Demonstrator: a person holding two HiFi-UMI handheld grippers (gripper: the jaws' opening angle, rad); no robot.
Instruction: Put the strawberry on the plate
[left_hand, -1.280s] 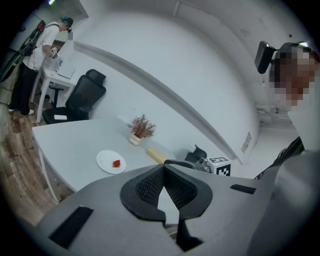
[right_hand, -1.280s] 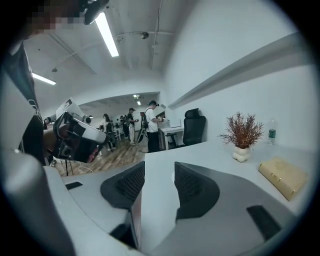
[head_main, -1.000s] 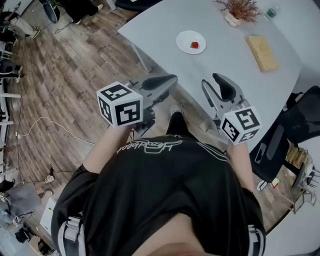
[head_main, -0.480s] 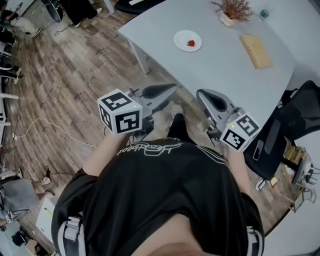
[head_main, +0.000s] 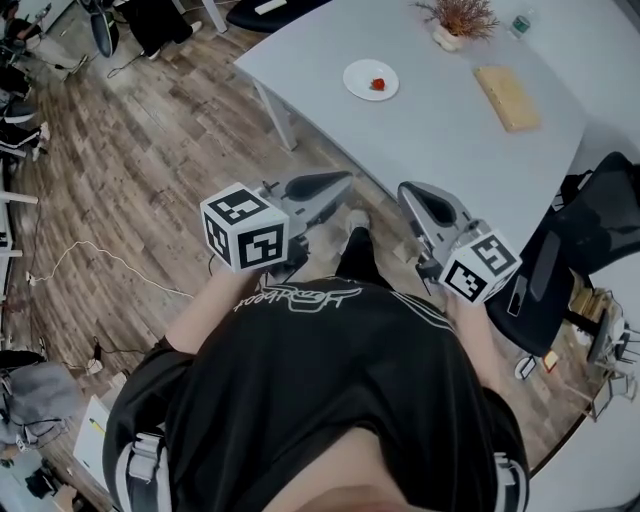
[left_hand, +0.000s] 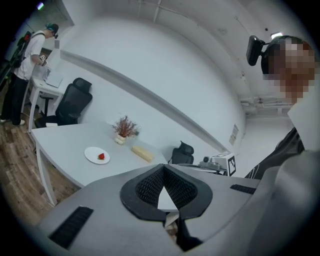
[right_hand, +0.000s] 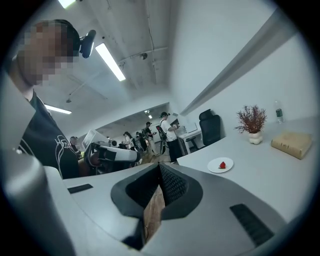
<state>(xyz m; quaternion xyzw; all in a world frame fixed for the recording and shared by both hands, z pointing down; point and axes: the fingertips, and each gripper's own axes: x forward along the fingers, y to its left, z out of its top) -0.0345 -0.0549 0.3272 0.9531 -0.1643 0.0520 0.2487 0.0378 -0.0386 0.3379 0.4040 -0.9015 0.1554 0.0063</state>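
**A:** How do the two tongs stand at this moment?

**B:** The left gripper (head_main: 340, 183) has its jaws together, and nothing is between them. In the left gripper view only the dark pads are seen, meeting at the tips. The right gripper (head_main: 410, 192) is the same, closed and empty. Both are held in front of the person's body, above the wooden floor (head_main: 150, 150). They point roughly toward the table (head_main: 440, 130) and are well apart from it.

**A:** And where is the strawberry?

**B:** The strawberry (head_main: 377, 84) lies on the white plate (head_main: 356, 76), inside the rim and near the middle, on the far part of the table. A small pot with a dry plant (head_main: 455, 22) and a tan block (head_main: 505, 97) stand near, but neither touches the plate.

**A:** So which step is in hand?

**B:** I judge that the placing is finished and it remains only to stay clear. To do this well, I would hold both grippers closed and quiet, and not swing them toward the table edge. I would also check once that the strawberry rests still and does not roll to the rim. If it sits firmly, no more reaching is needed.
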